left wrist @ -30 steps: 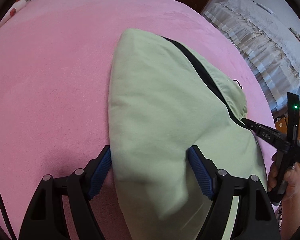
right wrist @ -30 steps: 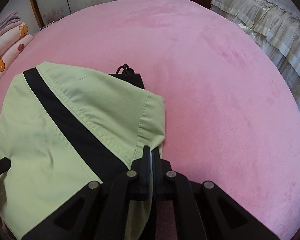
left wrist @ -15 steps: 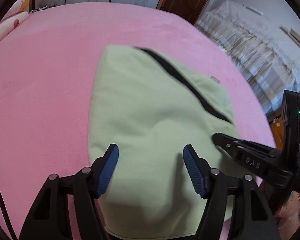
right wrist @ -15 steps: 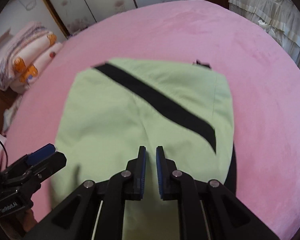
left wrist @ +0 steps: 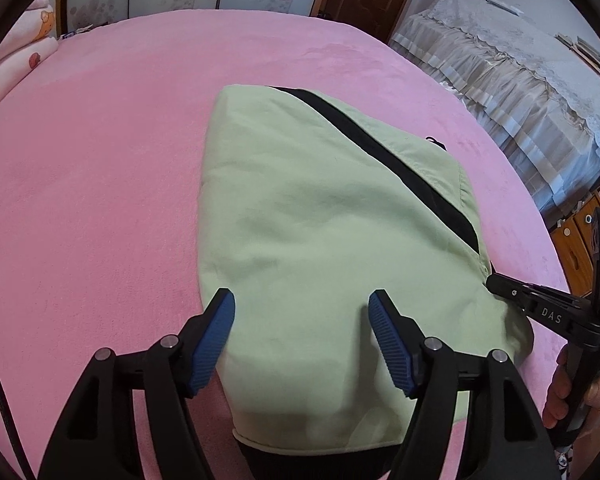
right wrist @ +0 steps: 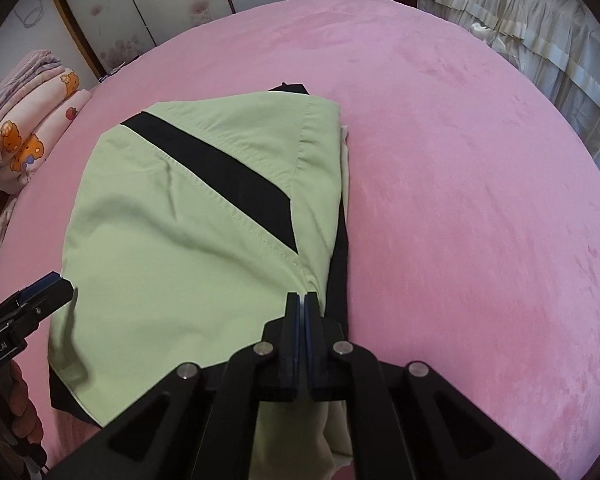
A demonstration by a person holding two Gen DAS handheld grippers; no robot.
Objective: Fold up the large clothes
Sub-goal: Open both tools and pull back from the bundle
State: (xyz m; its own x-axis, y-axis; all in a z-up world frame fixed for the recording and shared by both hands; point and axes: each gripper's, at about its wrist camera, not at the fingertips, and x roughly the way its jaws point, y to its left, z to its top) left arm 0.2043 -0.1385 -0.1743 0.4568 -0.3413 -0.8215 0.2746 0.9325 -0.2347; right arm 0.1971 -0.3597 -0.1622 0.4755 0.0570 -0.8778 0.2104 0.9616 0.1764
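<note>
A pink bed cover (left wrist: 100, 200) is spread wide, and on its middle the light green garment (left wrist: 320, 240) is laid, already folded into a compact bundle with a black stripe (right wrist: 220, 172) crossing it. The folding is judged nearly done (perhaps one tidying fold is left). The left gripper (left wrist: 302, 336) is held with jaws apart over the near edge, having just widened, nothing pinched. The right gripper (right wrist: 301, 320) is closed at the bundle's right edge; whether cloth is caught cannot be told.

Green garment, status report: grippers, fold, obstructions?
Left hand-held gripper open, jaws just widened, green garment between them. Right hand-held gripper shut on its edge. Folded on pink bedspread, nothing blocking.
</note>
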